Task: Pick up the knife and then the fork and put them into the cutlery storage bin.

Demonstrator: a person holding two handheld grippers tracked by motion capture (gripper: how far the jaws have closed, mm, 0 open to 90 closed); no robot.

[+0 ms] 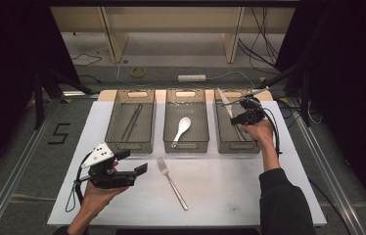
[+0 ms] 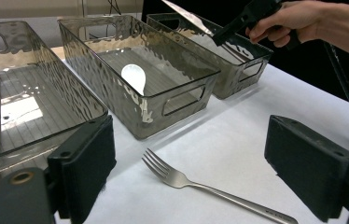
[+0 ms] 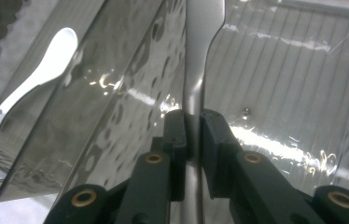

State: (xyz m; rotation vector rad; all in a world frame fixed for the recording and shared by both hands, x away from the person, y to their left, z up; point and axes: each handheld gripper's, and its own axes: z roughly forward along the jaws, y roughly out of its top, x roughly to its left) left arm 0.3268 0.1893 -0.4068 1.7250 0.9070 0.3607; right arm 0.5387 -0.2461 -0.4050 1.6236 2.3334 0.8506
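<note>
My right gripper (image 1: 240,117) is shut on the handle of a metal table knife (image 1: 224,100), held over the right-hand clear bin (image 1: 238,147) with the blade pointing up and away. In the right gripper view the jaws (image 3: 193,126) pinch the knife handle (image 3: 203,46) above that bin's ribbed floor (image 3: 294,70). My left gripper (image 1: 133,161) rests open near the table's front left, with nothing between its pads (image 2: 88,163). A metal fork (image 1: 171,183) lies on the white tabletop just right of it, and shows in the left gripper view beyond the jaws as the fork (image 2: 182,179).
Three clear bins stand in a row at the back. The left bin (image 1: 128,144) holds thin metal sticks (image 1: 132,122). The middle bin (image 1: 186,146) holds a white spoon (image 1: 181,129). The white board (image 1: 220,196) is bare in front, and cables trail on the floor behind.
</note>
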